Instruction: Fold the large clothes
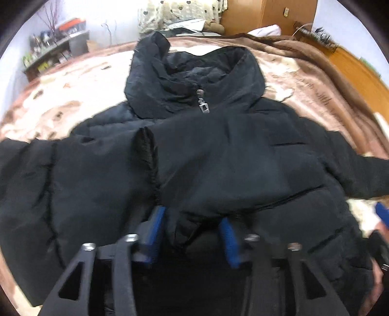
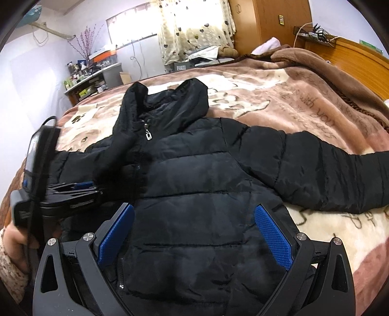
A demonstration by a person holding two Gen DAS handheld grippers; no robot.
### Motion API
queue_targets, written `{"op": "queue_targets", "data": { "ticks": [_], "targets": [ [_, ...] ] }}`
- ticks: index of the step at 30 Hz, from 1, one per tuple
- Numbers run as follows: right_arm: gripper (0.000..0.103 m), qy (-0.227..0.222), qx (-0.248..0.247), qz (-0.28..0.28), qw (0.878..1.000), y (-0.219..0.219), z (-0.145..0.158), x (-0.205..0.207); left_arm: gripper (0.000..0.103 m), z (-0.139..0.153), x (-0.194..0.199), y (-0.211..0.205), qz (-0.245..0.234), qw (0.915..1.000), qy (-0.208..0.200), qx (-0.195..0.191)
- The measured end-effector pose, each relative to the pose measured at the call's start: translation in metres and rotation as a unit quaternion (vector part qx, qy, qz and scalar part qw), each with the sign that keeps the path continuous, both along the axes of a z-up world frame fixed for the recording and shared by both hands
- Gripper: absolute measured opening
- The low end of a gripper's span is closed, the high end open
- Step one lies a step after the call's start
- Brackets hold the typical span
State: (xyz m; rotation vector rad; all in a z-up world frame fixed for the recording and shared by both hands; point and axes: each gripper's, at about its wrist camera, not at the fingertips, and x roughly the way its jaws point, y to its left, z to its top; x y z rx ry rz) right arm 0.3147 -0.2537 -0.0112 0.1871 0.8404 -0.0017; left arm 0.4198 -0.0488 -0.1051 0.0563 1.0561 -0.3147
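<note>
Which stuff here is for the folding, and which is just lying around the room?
For the folding:
black puffer jacket
left gripper
right gripper

Just lying about:
brown blanket
heart curtain
cluttered shelf
wooden wardrobe
</note>
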Motion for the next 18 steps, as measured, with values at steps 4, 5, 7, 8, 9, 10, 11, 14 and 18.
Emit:
{"op": "queue_targets", "data": {
  "ticks": [4, 5, 7, 8, 9, 10, 11, 14, 18],
  "targets": [
    [0.099, 0.005, 0.003, 0.008, 1.000, 0.003, -0.002, 0.007, 0.068, 0.012, -0.003, 0.011, 0.007, 0.9999, -0.008, -0.013],
    [0.099, 0.007, 0.002, 0.011, 1.000, 0.004, -0.003, 0.010, 0.069, 0.014, -0.005, 0.015, 0.009, 0.9997, -0.008, -0.018],
    [0.099, 0.008, 0.001, 0.019, 1.000, 0.008, -0.005, 0.018, 0.071, 0.023, -0.009, 0.030, 0.022, 0.9991, -0.005, -0.036],
    [0.099, 0.013, 0.002, 0.023, 1.000, 0.012, -0.006, 0.023, 0.072, 0.026, -0.009, 0.034, 0.024, 0.9988, -0.004, -0.043],
    [0.099, 0.012, 0.007, 0.029, 0.999, 0.015, -0.006, 0.027, 0.073, 0.032, -0.012, 0.042, 0.027, 0.9984, -0.006, -0.050],
    [0.099, 0.011, 0.011, 0.034, 0.999, 0.018, -0.007, 0.032, 0.076, 0.037, -0.015, 0.047, 0.030, 0.9983, -0.012, -0.048],
    [0.099, 0.012, 0.012, 0.039, 0.999, 0.023, -0.008, 0.038, 0.077, 0.046, -0.019, 0.054, 0.030, 0.9983, -0.022, -0.045],
    [0.099, 0.020, 0.029, 0.061, 0.998, 0.037, -0.014, 0.057, 0.077, 0.063, -0.025, 0.074, 0.039, 0.9973, -0.035, -0.051],
    [0.099, 0.022, 0.060, 0.093, 0.994, 0.056, -0.027, 0.082, 0.079, 0.080, -0.026, 0.121, 0.084, 0.9943, -0.031, -0.058]
  ]
}}
